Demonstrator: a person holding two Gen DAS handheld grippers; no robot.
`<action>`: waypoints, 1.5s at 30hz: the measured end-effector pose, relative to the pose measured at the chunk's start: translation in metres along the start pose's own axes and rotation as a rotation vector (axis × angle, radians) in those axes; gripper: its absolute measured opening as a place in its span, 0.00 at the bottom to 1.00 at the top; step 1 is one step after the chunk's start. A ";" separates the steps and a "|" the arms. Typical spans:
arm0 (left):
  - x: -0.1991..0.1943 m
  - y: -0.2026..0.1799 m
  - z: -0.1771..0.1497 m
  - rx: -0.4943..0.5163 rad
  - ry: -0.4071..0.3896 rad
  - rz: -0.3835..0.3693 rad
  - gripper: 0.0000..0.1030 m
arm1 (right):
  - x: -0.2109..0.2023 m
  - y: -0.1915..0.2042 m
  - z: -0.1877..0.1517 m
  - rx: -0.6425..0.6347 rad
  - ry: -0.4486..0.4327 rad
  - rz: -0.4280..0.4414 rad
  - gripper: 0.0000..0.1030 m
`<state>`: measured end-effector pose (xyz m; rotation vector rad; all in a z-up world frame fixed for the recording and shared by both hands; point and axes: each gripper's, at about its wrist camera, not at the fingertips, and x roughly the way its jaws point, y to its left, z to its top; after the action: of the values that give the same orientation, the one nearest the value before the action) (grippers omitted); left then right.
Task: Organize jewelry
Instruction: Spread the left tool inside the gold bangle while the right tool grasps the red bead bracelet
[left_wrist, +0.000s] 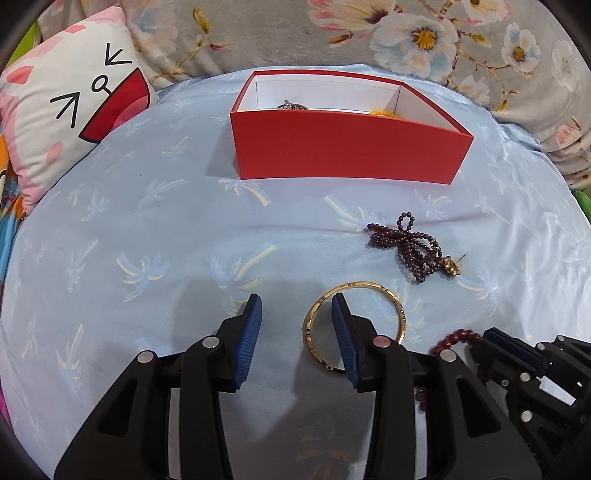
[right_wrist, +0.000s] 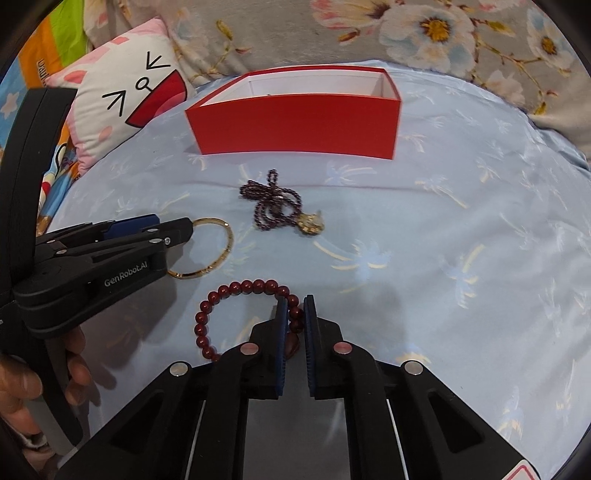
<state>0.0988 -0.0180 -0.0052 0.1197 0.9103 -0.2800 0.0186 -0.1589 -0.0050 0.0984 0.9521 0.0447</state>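
Observation:
A red open box (left_wrist: 347, 151) stands at the back of the blue bedsheet and holds a silver piece (left_wrist: 291, 106) and a yellow piece (left_wrist: 384, 112); it also shows in the right wrist view (right_wrist: 295, 125). My left gripper (left_wrist: 297, 306) is open, with its right finger inside a gold bangle (left_wrist: 400, 314) that lies on the sheet (right_wrist: 221, 243). My right gripper (right_wrist: 295, 301) is shut on a dark red bead bracelet (right_wrist: 236, 288). A purple bead necklace (left_wrist: 410, 247) with a gold charm (left_wrist: 451, 266) lies beyond the bangle (right_wrist: 273, 206).
A white and pink cartoon pillow (left_wrist: 74, 110) lies at the back left. A grey floral quilt (left_wrist: 443, 37) runs along the back. The blue palm-print sheet (right_wrist: 443, 240) covers the bed.

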 end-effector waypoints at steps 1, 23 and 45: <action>0.000 -0.001 0.000 0.002 -0.002 0.003 0.37 | -0.001 -0.002 -0.001 0.007 0.002 0.001 0.07; -0.001 -0.006 -0.004 0.029 -0.029 0.017 0.09 | -0.002 -0.004 -0.003 0.025 0.003 0.000 0.07; -0.001 -0.031 -0.009 0.073 -0.028 -0.008 0.58 | -0.006 -0.010 -0.008 0.053 0.000 0.021 0.12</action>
<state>0.0821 -0.0454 -0.0095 0.1792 0.8736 -0.3215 0.0084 -0.1691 -0.0057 0.1574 0.9530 0.0388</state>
